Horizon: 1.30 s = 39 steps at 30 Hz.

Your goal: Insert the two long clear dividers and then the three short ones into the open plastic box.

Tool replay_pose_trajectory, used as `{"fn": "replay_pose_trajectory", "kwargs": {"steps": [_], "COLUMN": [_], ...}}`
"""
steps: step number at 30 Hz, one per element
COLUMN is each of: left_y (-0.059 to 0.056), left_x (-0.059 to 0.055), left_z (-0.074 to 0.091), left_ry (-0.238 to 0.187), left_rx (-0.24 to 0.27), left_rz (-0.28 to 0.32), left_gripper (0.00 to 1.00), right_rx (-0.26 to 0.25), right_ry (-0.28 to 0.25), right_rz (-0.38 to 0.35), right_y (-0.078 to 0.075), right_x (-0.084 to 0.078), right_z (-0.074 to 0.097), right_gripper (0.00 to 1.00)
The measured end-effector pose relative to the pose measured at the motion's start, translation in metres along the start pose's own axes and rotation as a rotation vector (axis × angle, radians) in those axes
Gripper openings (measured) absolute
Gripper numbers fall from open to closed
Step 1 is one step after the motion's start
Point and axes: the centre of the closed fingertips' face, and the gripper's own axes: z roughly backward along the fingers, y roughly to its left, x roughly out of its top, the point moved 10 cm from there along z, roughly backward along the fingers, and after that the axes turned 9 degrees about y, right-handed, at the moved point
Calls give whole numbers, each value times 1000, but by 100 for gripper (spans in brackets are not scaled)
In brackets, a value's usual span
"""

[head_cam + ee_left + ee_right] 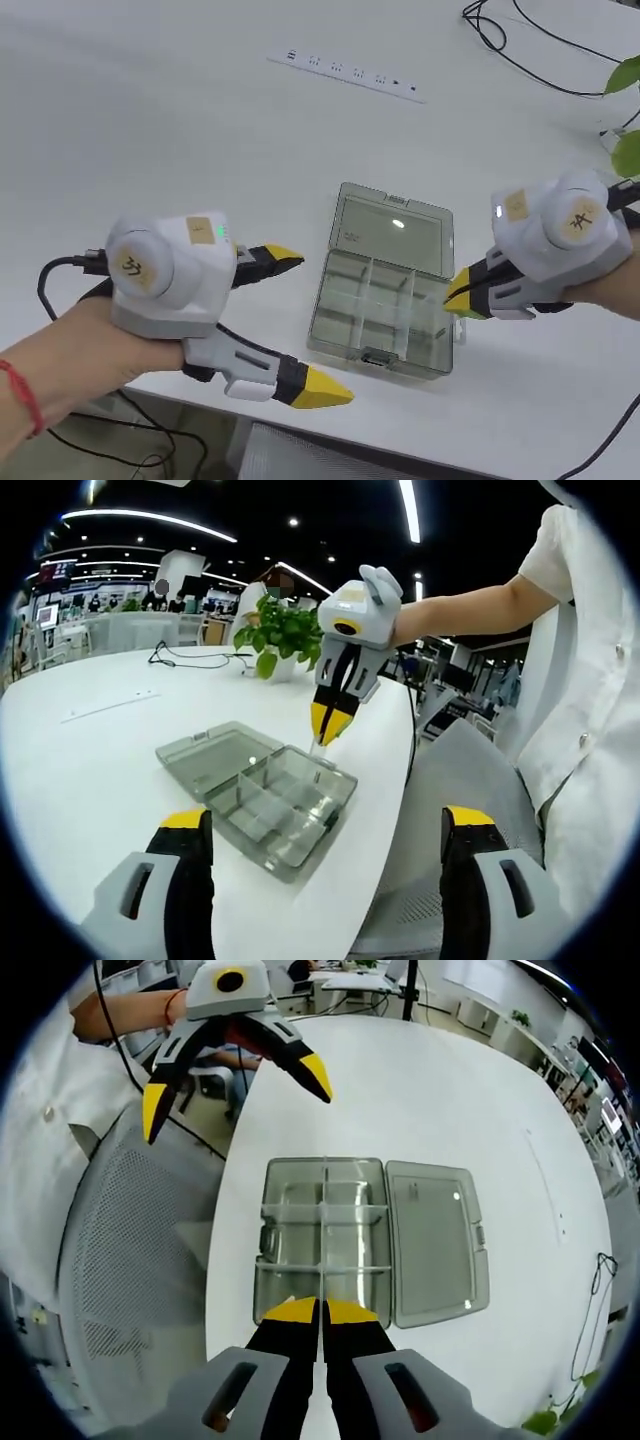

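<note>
A white power strip (345,72) lies on the table (150,130) at about 12 o'clock from the plastic box (340,350). Black cables (520,50) loop at 1 o'clock and green plant leaves (628,150) show at 2 o'clock. A grey mesh chair (130,1260) stands just off the table edge in the right gripper view.

The box sits near the table's front edge, in the middle of the head view. Its hinged lid (395,235) is laid flat open toward 12 o'clock. Box and lid are smoky, see-through plastic, rectangular with rounded corners. Thin clear dividers (322,1230) stand inside and cut it into small compartments; I cannot count them surely. The table top is smooth, matte white.

The left gripper (305,323) hangs at 9 o'clock of the box, apart from it. Its yellow-tipped black jaws are spread wide and hold nothing. The hand (90,340) behind it wears a red cord (22,395) at the wrist.

The right gripper (458,297) comes in from 3 o'clock, angled down. Its jaws are pressed together with the tips at the box's rim, in line with the middle divider. Whether they pinch a clear piece I cannot tell.
</note>
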Motion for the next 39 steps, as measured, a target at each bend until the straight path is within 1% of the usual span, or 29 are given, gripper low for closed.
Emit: {"fn": "replay_pose_trajectory", "kwargs": {"steps": [4, 7, 12, 15, 19, 25, 31, 34, 39], "left_y": [0, 0, 1, 0, 0, 0, -1, -1, -1], "left_x": [0, 0, -1, -1, -1, -1, -1, -2, -3], "left_z": [-1, -1, 0, -1, -1, -1, 0, 0, -1], "left_ry": [-3, -3, -3, -4, -6, -6, -9, -6, -2], "left_rx": [-2, -2, -2, -4, -3, -5, -5, -5, -6], "left_rz": [2, 4, 6, 6, 7, 9, 10, 10, 10], "left_gripper": [96, 96, 96, 96, 95, 95, 95, 95, 95], "right_rx": [7, 0, 8, 23, 28, 22, 11, 11, 9], "right_ry": [-1, 15, 16, 5, -6, -17, -35, -50, -49], "right_rz": [-6, 15, 10, -4, -13, -1, 16, 11, 9], "right_y": [-2, -1, -2, -3, -3, -1, -1, -2, -2], "right_x": [-1, -1, 0, -3, -5, -5, -9, -11, -12], "right_z": [-2, -4, -8, -13, -16, -19, -24, -27, -35], "right_gripper": [2, 2, 2, 2, 2, 2, 2, 2, 2]}}
